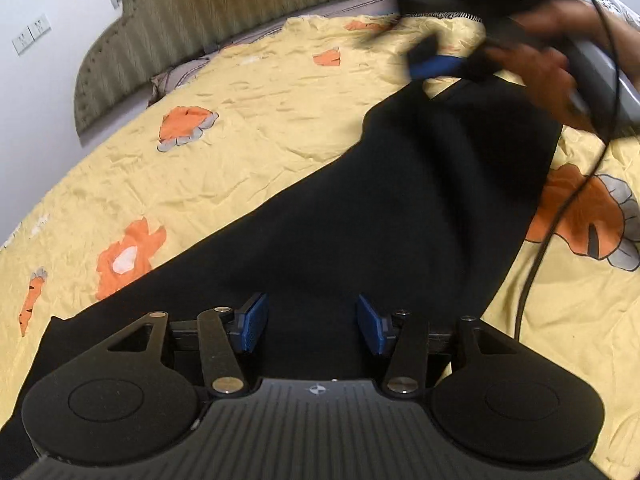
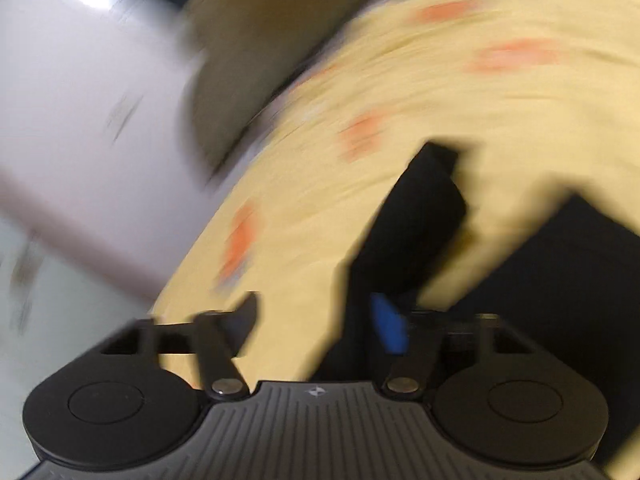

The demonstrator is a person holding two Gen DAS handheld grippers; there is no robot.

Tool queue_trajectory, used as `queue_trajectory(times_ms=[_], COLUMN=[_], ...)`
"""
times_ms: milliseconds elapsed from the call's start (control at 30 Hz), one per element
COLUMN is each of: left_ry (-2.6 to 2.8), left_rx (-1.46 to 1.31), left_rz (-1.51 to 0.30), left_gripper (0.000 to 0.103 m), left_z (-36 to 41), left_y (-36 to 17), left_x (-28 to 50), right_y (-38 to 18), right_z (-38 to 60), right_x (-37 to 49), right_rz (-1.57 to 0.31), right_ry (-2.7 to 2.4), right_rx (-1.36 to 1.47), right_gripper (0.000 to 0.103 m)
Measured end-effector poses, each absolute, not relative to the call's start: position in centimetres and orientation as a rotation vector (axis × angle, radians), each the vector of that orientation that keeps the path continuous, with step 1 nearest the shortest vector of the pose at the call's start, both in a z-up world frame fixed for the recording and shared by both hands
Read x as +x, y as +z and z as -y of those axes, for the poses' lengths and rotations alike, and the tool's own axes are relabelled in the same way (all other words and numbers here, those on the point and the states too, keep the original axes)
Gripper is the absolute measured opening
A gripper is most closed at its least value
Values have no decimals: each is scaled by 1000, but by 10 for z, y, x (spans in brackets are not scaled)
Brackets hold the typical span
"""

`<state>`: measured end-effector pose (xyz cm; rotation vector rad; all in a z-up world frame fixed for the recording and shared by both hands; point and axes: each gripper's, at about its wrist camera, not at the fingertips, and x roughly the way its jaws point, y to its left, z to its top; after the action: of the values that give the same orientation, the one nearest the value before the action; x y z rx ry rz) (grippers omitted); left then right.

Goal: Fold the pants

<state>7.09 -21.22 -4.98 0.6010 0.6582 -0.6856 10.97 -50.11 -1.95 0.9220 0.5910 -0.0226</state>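
Note:
Black pants [image 1: 400, 208] lie spread on a yellow bedsheet. My left gripper [image 1: 312, 326] is open just above the near part of the pants, with its blue pads apart and nothing between them. My right gripper [image 1: 432, 62] shows blurred at the top right of the left wrist view, over the far end of the pants, held by a hand. In the right wrist view the right gripper [image 2: 320, 324] is open. That view is heavily blurred. Black pants fabric [image 2: 420, 216] shows by its right finger, and I cannot tell if they touch.
The yellow sheet [image 1: 248, 136] has orange carrot prints. A padded headboard [image 1: 208, 24] and a white wall with sockets [image 1: 32, 36] stand beyond the bed. A black cable [image 1: 560, 208] trails from the right gripper across the sheet.

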Motion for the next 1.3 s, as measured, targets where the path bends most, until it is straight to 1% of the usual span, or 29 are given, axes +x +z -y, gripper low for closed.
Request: queue_trajectory(times_ms=[67, 133, 200, 300, 433, 500, 533, 667, 733, 833, 867, 900, 933, 967, 1000, 1067, 1167, 1300], left_ry=[-687, -694, -696, -699, -701, -700, -699, -691, -690, -691, -692, -694, -696, -700, -706, -727, -802, -917], left_rx=[624, 616, 599, 580, 579, 578, 577, 576, 574, 584, 587, 591, 592, 592, 590, 577, 546, 564], left_rz=[-630, -630, -640, -649, -638, -634, -633, -625, -622, -614, -613, -611, -608, -606, -604, -594, -566, -488], left_gripper=[55, 55, 55, 55, 55, 56, 56, 61, 62, 62, 62, 63, 63, 63, 63, 63, 65, 71], left_z=[211, 209, 207, 207, 209, 210, 210, 209, 210, 211, 212, 212, 211, 211, 210, 207, 203, 211], left_y=[-50, -49, -49, -49, -50, -50, -51, -51, -51, -50, -50, -50, -50, -49, -49, -47, -40, -29], left_x=[64, 62, 63, 63, 63, 63, 63, 64, 64, 62, 63, 62, 62, 62, 62, 62, 58, 43], right_y=[-7, 9, 14, 4, -19, -15, -11, 7, 2, -15, -20, -24, -25, -24, -22, -13, 12, 42], right_z=[490, 495, 504, 520, 515, 493, 478, 398, 375, 361, 360, 365, 369, 375, 383, 399, 426, 466], right_x=[125, 117, 103, 88, 100, 116, 125, 170, 191, 223, 230, 233, 234, 233, 229, 214, 173, 108], right_rz=[-572, -480, -439, -448, -538, -590, -620, -716, -752, -814, -826, -826, -833, -841, -840, -798, -691, -563], right_ry=[125, 69, -58, -168, -99, -76, -93, -173, -195, -248, -283, -313, -336, -330, -306, -286, -300, -355], right_rx=[908, 870, 839, 844, 883, 766, 661, 81, -65, -195, -241, -270, -276, -247, -193, -69, 86, 297], right_gripper=[68, 68, 68, 69, 69, 69, 69, 68, 68, 67, 63, 55, 34, 16, 11, 6, 6, 6])
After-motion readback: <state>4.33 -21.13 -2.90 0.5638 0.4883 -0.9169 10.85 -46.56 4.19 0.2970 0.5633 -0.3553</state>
